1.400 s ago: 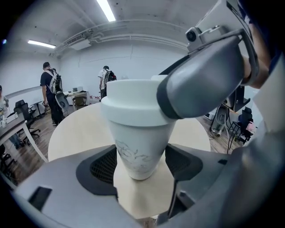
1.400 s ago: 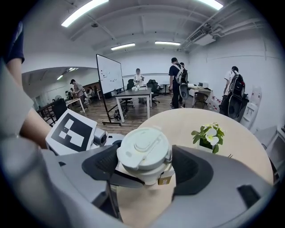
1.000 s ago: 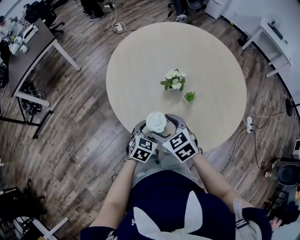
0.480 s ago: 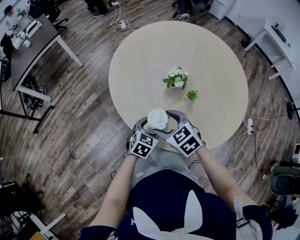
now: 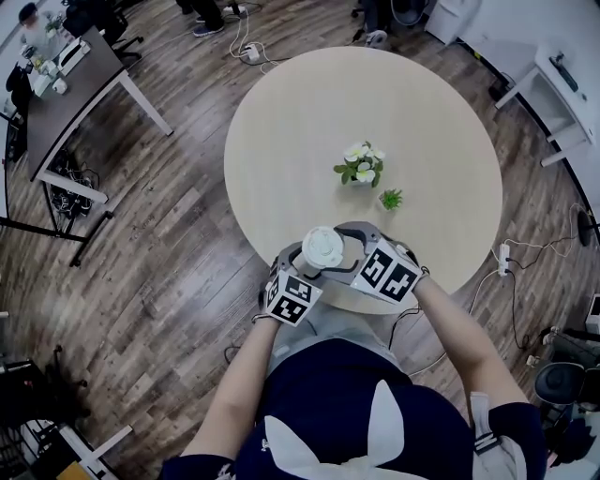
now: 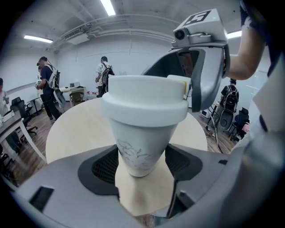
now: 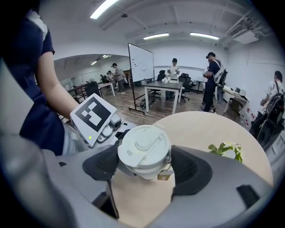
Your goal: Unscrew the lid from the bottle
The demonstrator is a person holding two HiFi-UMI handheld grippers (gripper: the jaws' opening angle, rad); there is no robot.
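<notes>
Evidently the left gripper [image 6: 141, 165] had pinched its jaws onto the narrow foot of the white tapered plastic bottle [image 6: 139, 140] to steady it, while the right gripper [image 7: 146, 168], jaws spread wide yet pressing the round white screw lid [image 7: 143, 148] between them, stood set for twisting.

Round table [image 5: 375, 103], wood floor [image 5: 159, 262], dark desk [image 5: 70, 94]

Bright, even light falls from ceiling strip lights [image 6: 107, 6]; edges bend and darken fisheye-style
</notes>
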